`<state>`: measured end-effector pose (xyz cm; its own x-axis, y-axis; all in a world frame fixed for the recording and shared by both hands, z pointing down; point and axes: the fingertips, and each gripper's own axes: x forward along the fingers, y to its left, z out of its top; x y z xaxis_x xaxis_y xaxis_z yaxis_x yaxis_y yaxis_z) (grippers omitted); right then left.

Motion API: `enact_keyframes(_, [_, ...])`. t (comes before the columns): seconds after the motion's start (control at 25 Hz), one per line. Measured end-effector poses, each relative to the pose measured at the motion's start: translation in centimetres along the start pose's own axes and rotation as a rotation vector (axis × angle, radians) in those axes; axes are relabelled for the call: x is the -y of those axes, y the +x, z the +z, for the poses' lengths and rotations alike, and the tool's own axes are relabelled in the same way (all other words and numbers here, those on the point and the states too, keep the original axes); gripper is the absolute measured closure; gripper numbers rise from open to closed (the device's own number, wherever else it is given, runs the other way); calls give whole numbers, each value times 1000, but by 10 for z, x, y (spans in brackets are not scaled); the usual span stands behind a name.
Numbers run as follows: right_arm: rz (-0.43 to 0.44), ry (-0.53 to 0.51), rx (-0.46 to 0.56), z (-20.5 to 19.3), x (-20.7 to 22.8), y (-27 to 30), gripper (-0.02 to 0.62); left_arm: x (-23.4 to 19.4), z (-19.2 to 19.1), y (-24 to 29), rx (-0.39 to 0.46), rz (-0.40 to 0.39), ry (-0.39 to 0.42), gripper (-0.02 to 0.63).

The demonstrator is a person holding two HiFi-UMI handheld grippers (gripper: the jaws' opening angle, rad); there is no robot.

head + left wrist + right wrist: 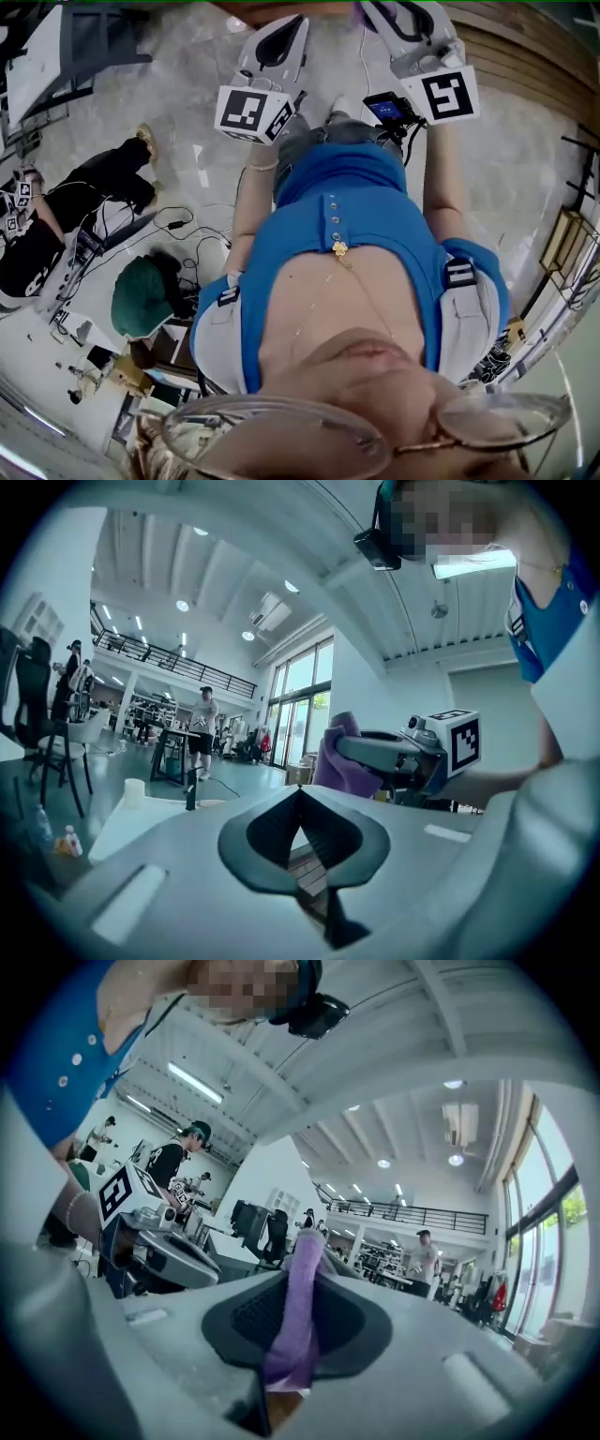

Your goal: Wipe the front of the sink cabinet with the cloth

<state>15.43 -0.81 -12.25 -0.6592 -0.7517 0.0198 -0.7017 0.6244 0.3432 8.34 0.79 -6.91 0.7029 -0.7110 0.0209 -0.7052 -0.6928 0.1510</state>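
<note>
Near field. My right hand-held gripper (302, 1249) is clenched on the purple cloth (292, 1326). The cloth stands as a narrow folded band between the two jaws, running from 6 o'clock up to the centre of the right gripper view and poking just past the jaw tips. My left hand-held gripper (300, 797) is clenched with nothing in it, its jaws meeting along one line. From the left gripper view I see the cloth bunched at the other tool's tip, at about 3 o'clock.

Middle field. In the head view the two marker cubes sit at 12 o'clock, the left one (253, 111) at about 11 and the right one (448, 94) at about 1. Both tools run out past the top edge, well apart from each other. Below them, through the centre, is the wearer's blue shirt (347, 206), with a pair of glasses (281, 439) at 6 o'clock.

Far field. A pale marbled floor (187, 56) lies behind, with loose cables (183, 225) at 9 o'clock. A person in a green cap (141, 295) is at 8 o'clock. In the left gripper view, tall windows (300, 700) stand near the centre of a large hall, and a standing person (202, 733) is at 10 o'clock.
</note>
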Motion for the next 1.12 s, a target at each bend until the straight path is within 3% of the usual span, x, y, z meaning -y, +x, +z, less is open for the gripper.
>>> enact_keyframes(0.24, [-104, 64, -47, 15, -21, -57, 535, 22, 14, -49, 31, -17, -25, 606])
enact_keyframes(0.48, [-154, 148, -41, 18, -99, -5, 534, -29, 23, -120, 20, -15, -3, 606])
enact_keyframes(0.68, [-166, 190, -16, 35, -161, 25, 535, -47, 24, -165, 17, -26, 33, 606])
enact_keyframes(1.12, [-177, 149, -60, 56, -210, 35, 535, -34, 23, -201, 24, -64, 44, 606])
